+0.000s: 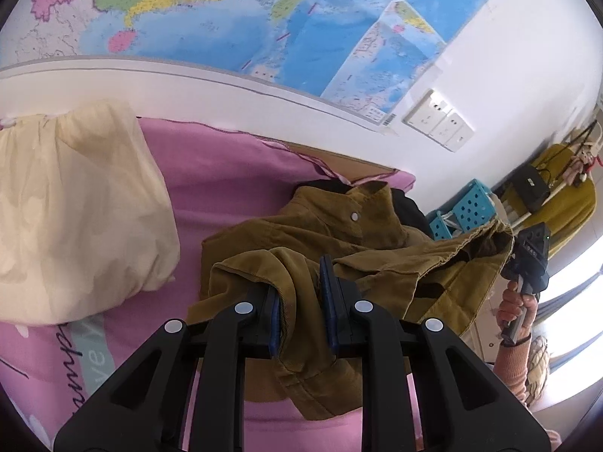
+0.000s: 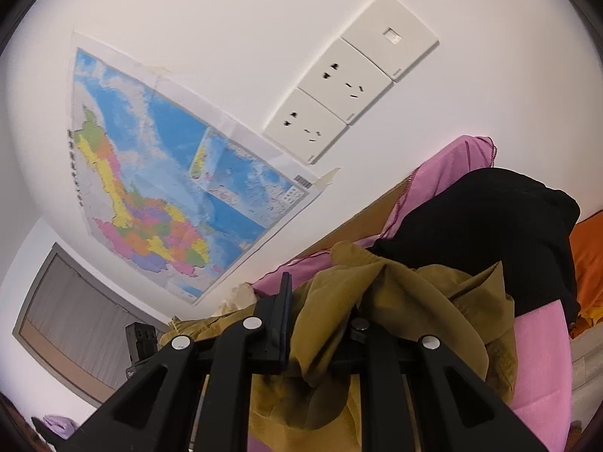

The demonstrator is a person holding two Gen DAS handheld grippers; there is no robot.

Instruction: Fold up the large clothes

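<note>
An olive-brown corduroy jacket point(image 1: 339, 233) lies partly lifted over the pink bed sheet point(image 1: 226, 180). My left gripper point(image 1: 301, 290) is shut on a bunched fold of its fabric, which hangs down between the blue pads. In the left wrist view my right gripper point(image 1: 527, 256), held by a hand, carries the jacket's far edge off the bed's right side. In the right wrist view my right gripper point(image 2: 320, 320) is shut on the same jacket point(image 2: 414, 301), whose cloth drapes over and hides the right finger.
A cream pillow point(image 1: 75, 207) lies left on the bed. A black garment point(image 2: 490, 218) sits behind the jacket, with orange cloth point(image 2: 588, 263) beyond it. The wall carries a map point(image 1: 264, 19) and sockets point(image 2: 339, 94). A blue perforated basket point(image 1: 467, 207) and a rack stand right of the bed.
</note>
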